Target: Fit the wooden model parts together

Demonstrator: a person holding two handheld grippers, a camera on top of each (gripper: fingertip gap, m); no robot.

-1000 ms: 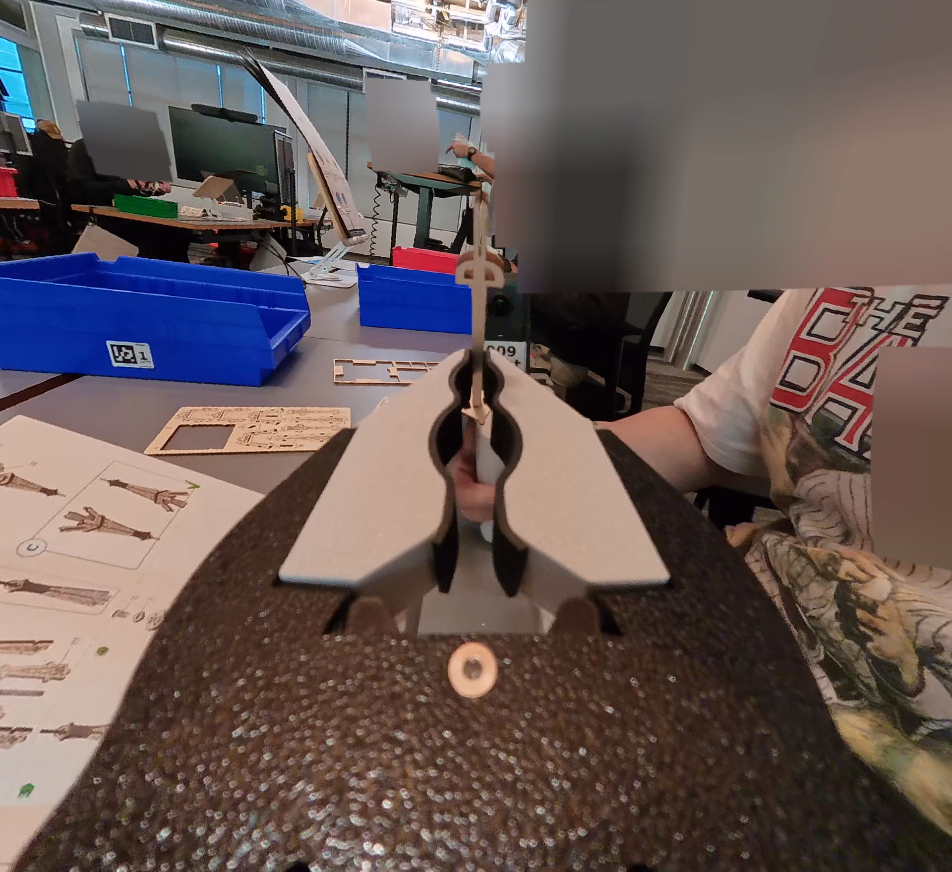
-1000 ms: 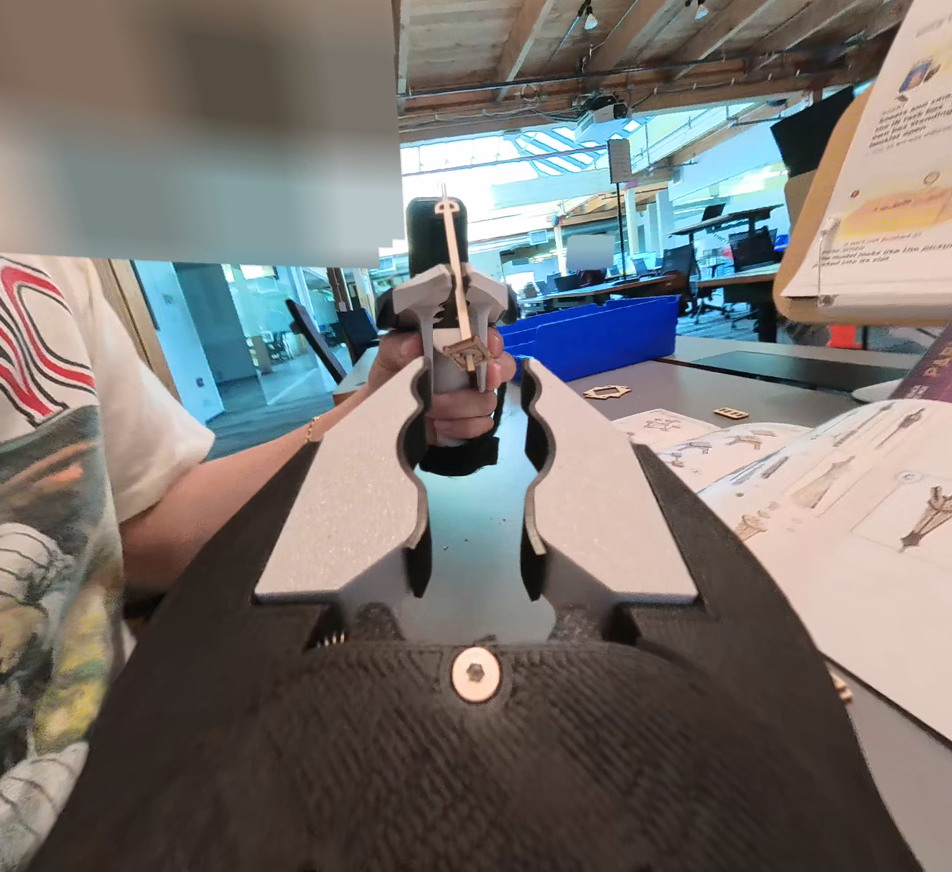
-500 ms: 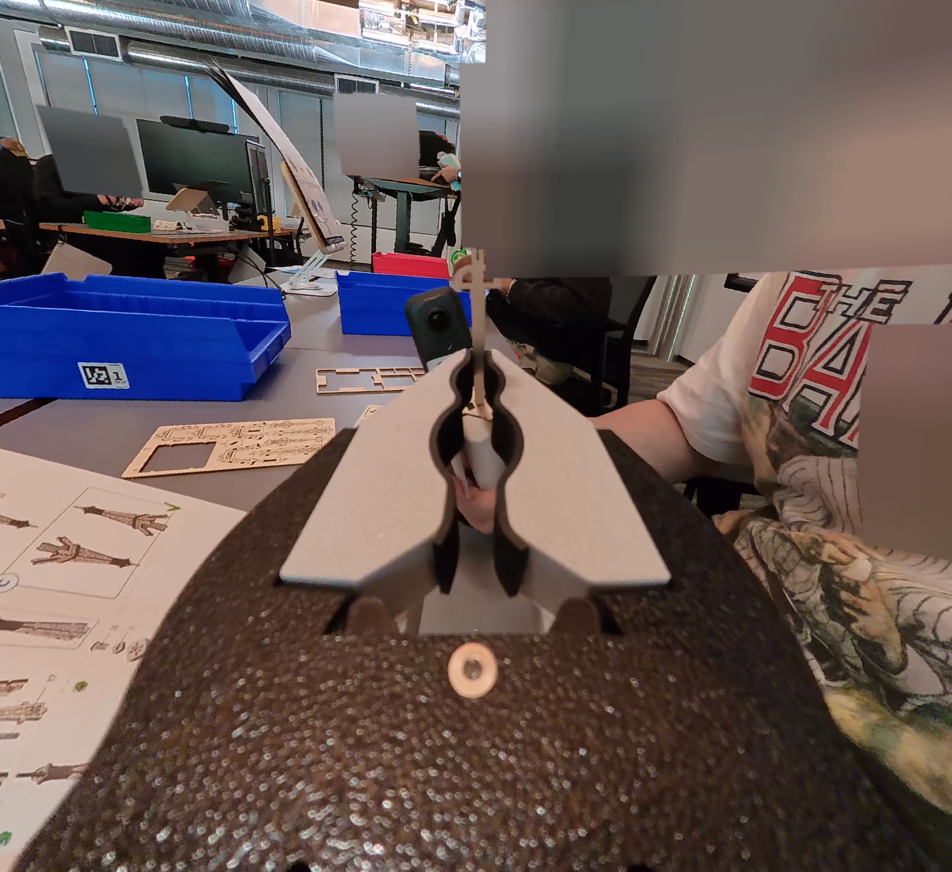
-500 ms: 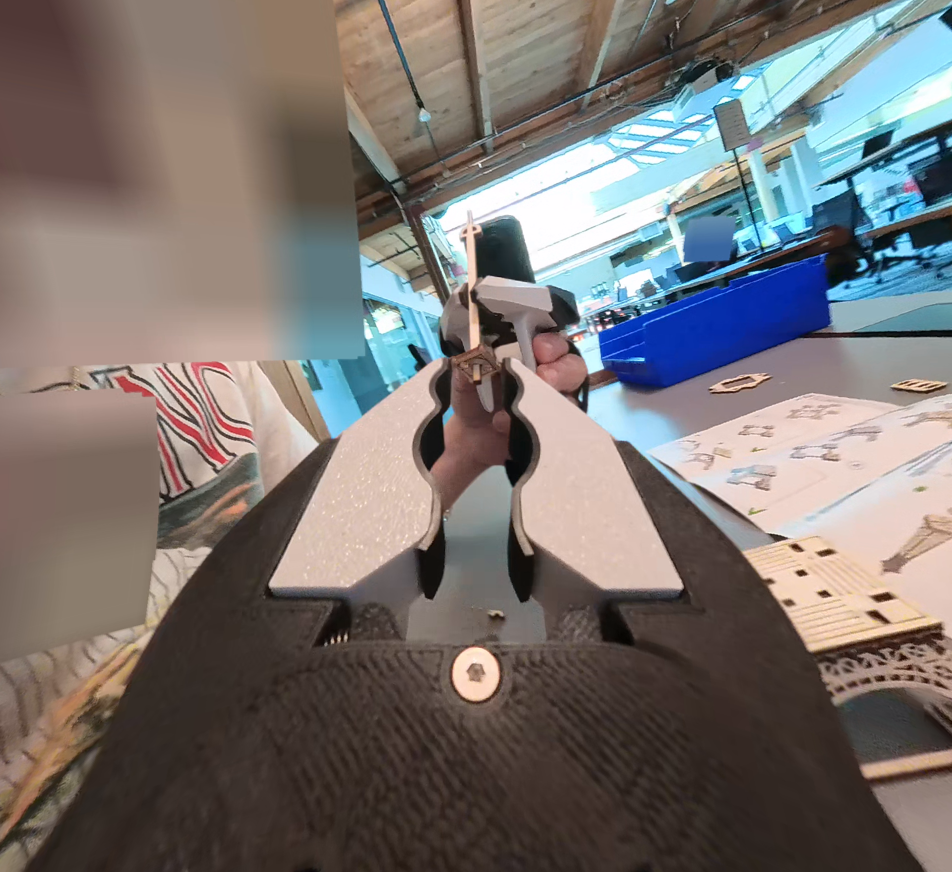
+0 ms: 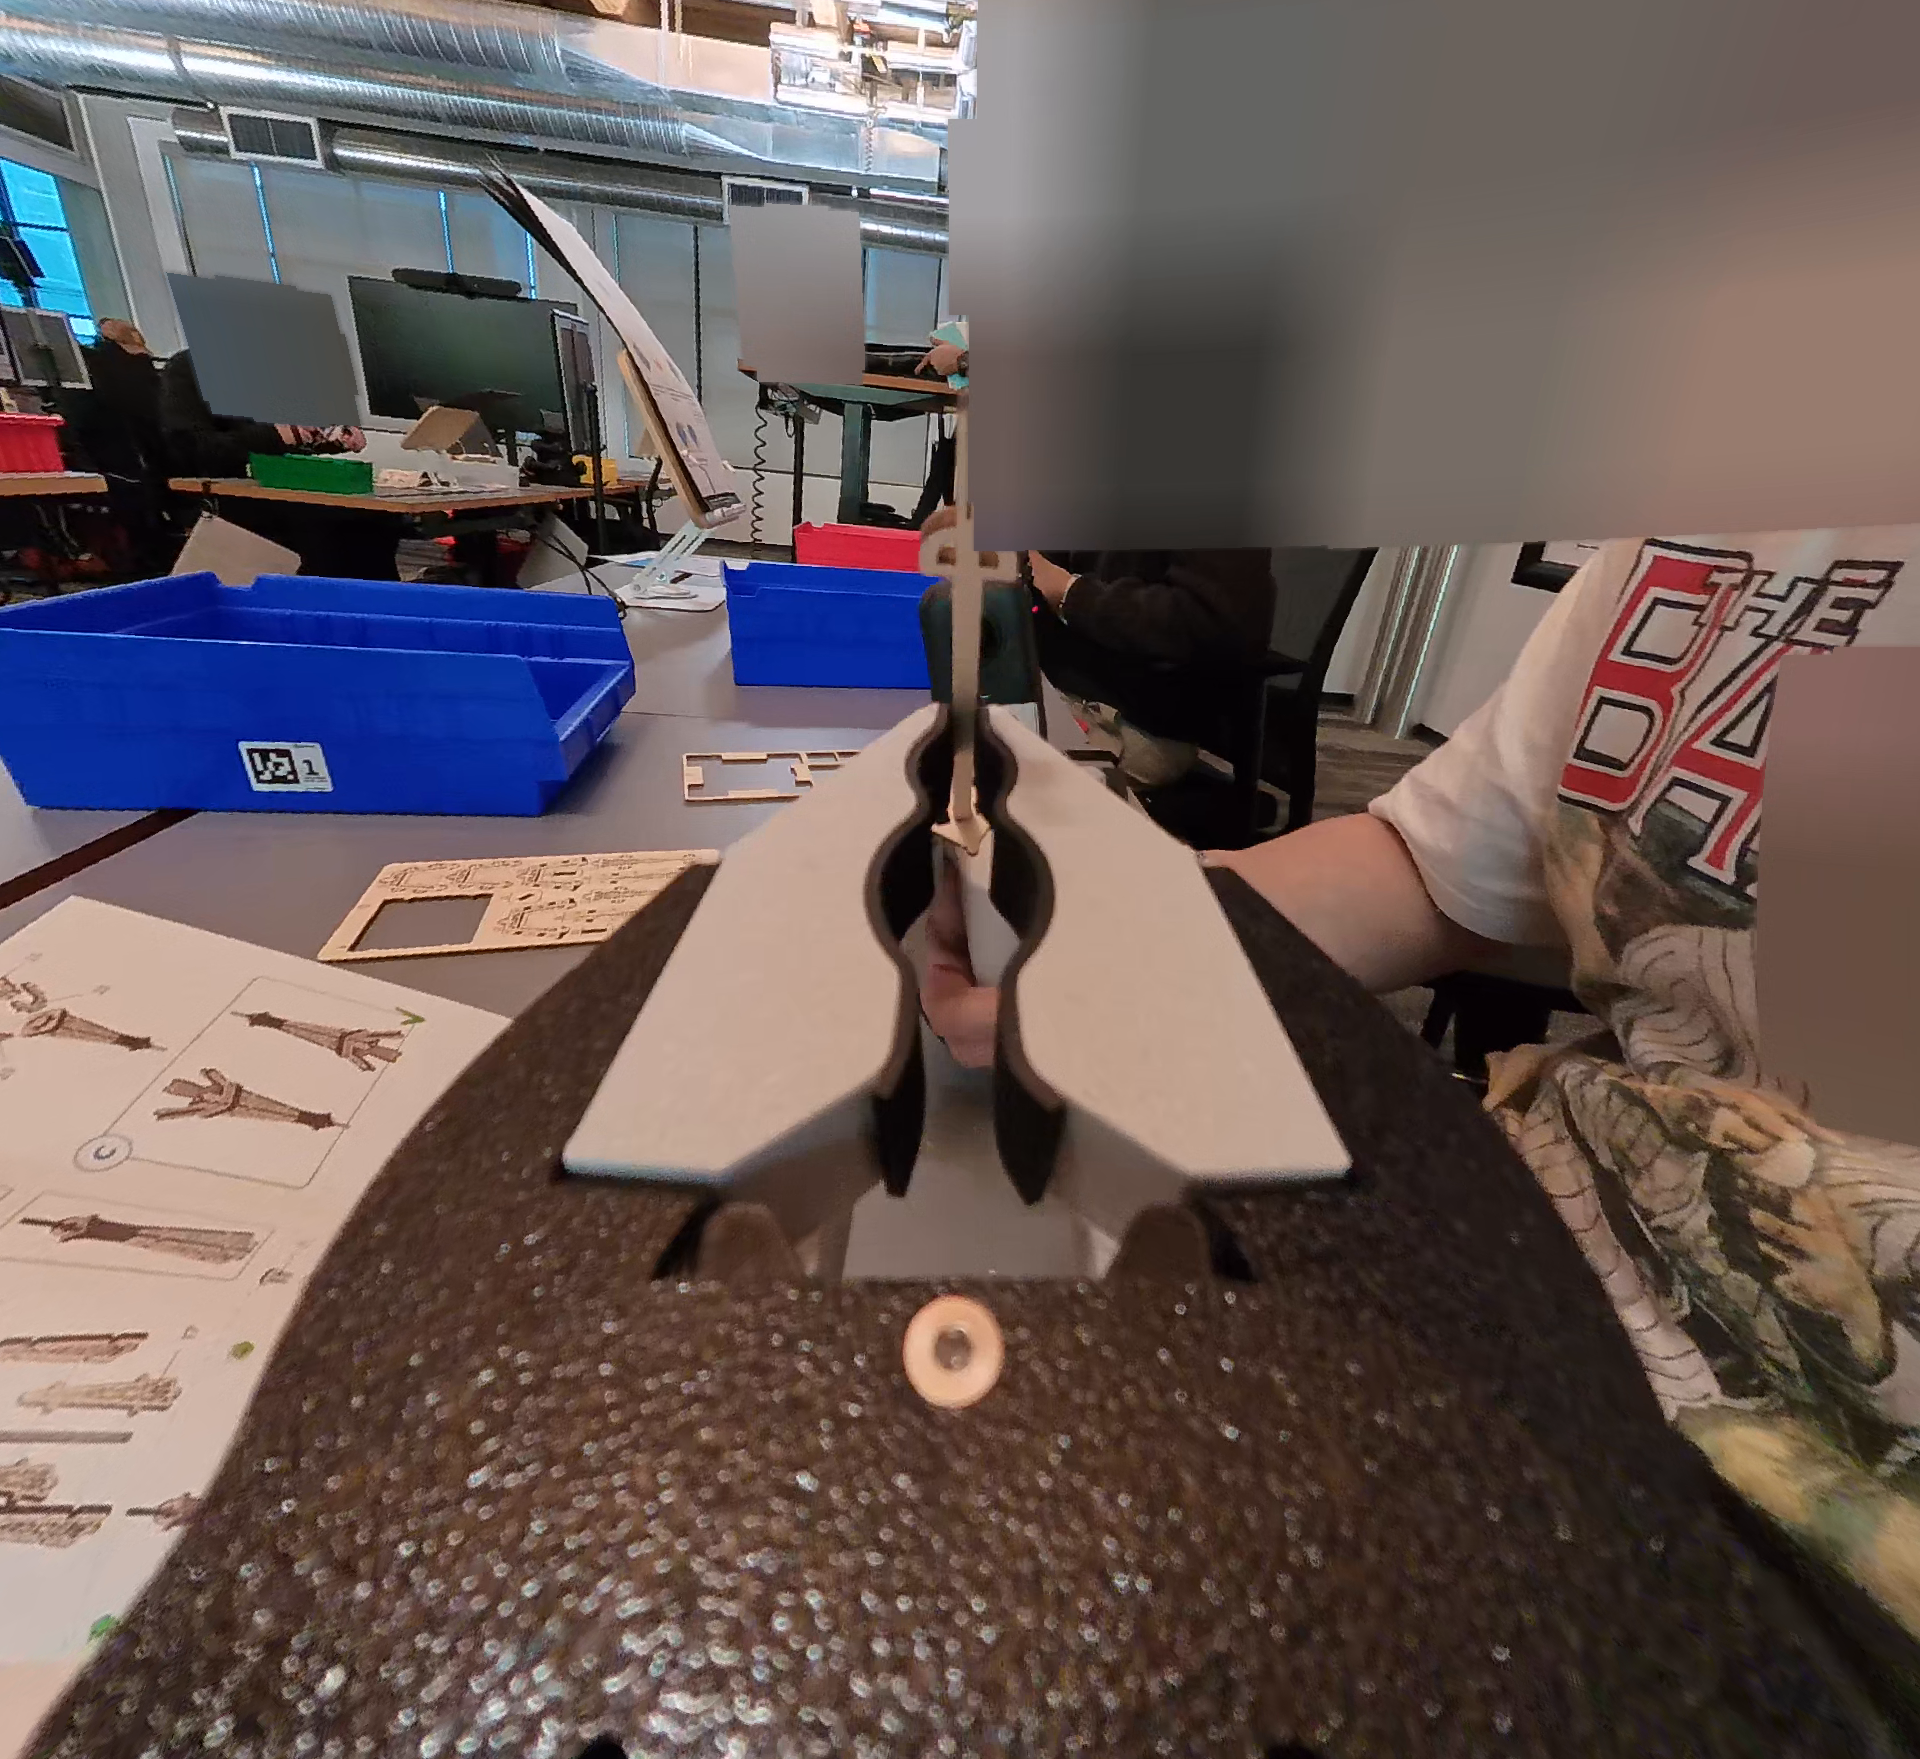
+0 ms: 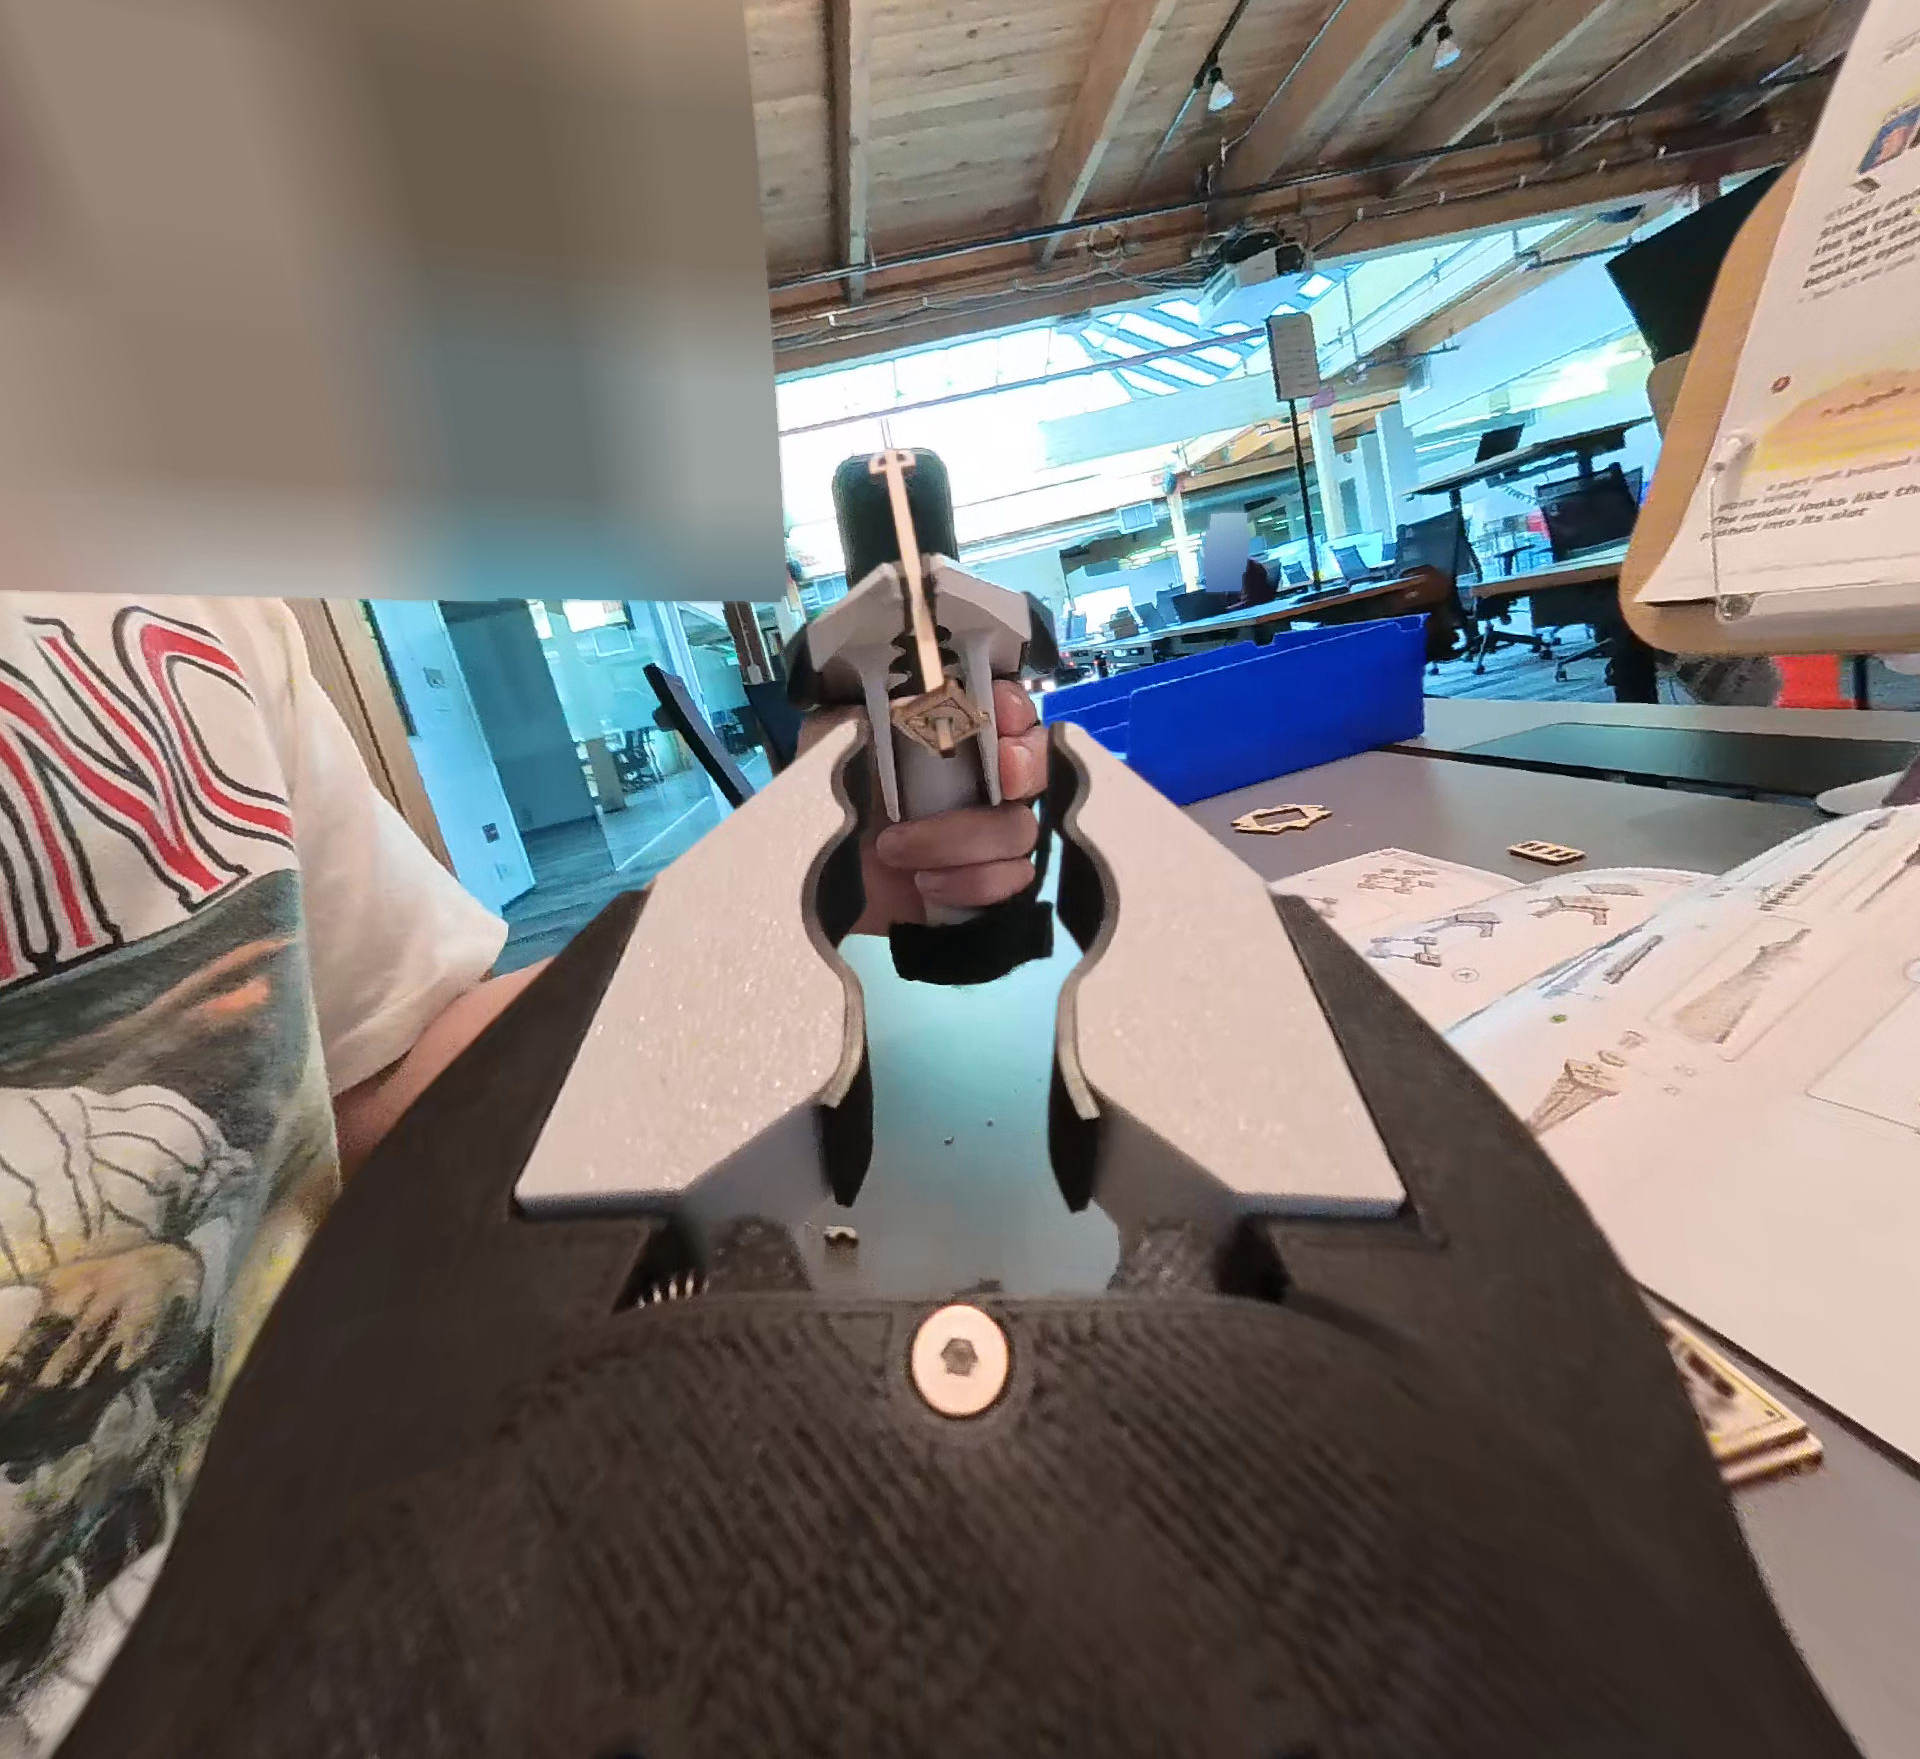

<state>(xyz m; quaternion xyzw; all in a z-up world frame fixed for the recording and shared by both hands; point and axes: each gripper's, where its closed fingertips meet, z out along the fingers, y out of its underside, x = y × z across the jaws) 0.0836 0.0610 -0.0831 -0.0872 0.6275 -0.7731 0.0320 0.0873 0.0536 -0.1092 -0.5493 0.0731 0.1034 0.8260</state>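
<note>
My left gripper (image 5: 961,735) is shut on a thin upright wooden spire (image 5: 964,639). A small square wooden part (image 5: 961,833) sits on the spire's lower end, just inside the fingertips. In the right wrist view the left gripper (image 6: 916,629) faces me, holding the spire (image 6: 902,546) with the square part (image 6: 940,722) on its near end. My right gripper (image 6: 956,738) is open and empty. Its fingertips stand on either side of the square part and a little short of it, without touching it.
Blue bins (image 5: 312,681) (image 5: 821,629) stand at the back of the grey table. A punched wooden sheet (image 5: 520,899) and an instruction sheet (image 5: 156,1138) lie at the left. More instruction pages (image 6: 1558,961), loose wooden offcuts (image 6: 1273,819) and a booklet stand (image 6: 1787,359) are on the right. The person's torso is close by. The grippers are tip to tip, or close to it.
Half a second ago the right gripper's fingers were closed in around the square part. They have opened and drawn back, and the part stays on the spire. The left gripper keeps its hold.
</note>
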